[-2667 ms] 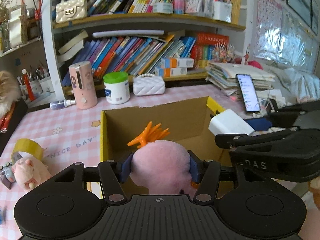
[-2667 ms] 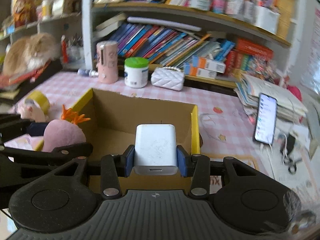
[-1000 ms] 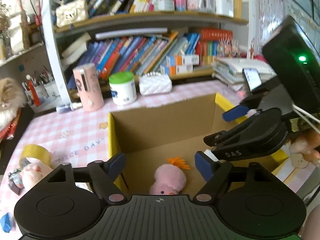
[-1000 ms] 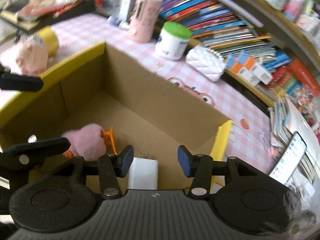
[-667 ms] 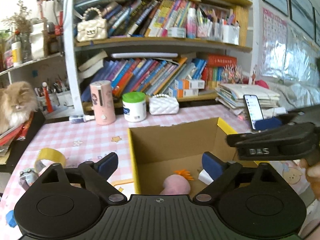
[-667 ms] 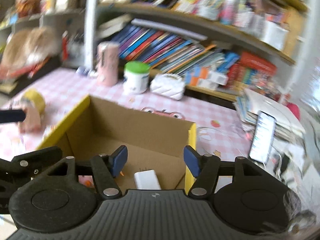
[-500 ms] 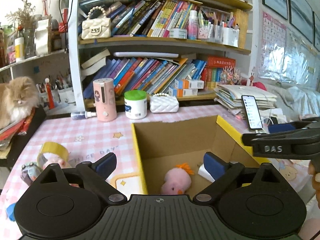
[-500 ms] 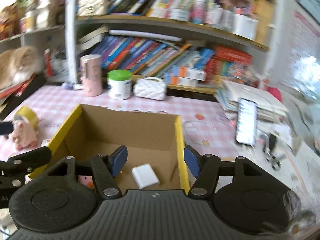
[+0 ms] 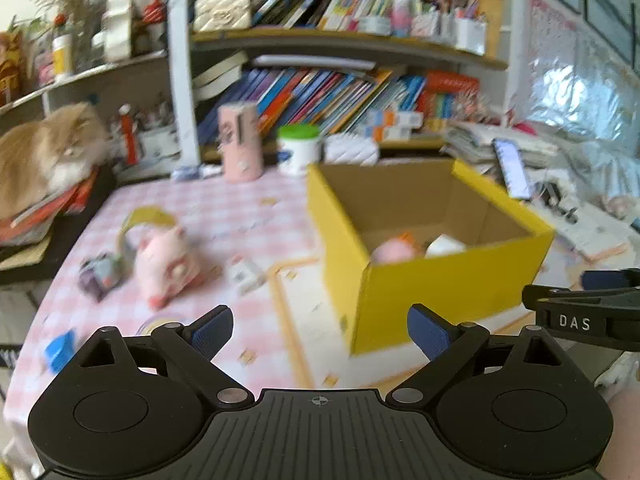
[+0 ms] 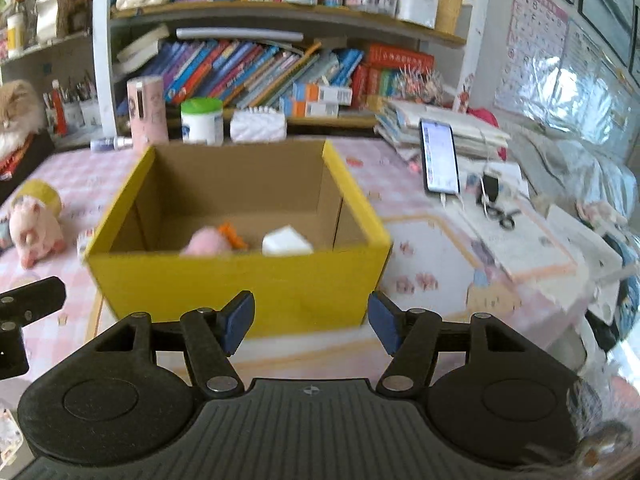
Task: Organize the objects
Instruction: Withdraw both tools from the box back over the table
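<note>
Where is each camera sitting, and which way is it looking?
Left wrist view: it rides on the left gripper, looking forward and down over the pink checked table at the pig toy and yellow box; its open jaws show, and part of the right gripper at the right edge.
Right wrist view: it rides on the right gripper, facing the yellow box head-on, the bookshelf behind; its open, empty jaws have just been opening.
Both views show the box, the pink plush and the white charger inside it.
</note>
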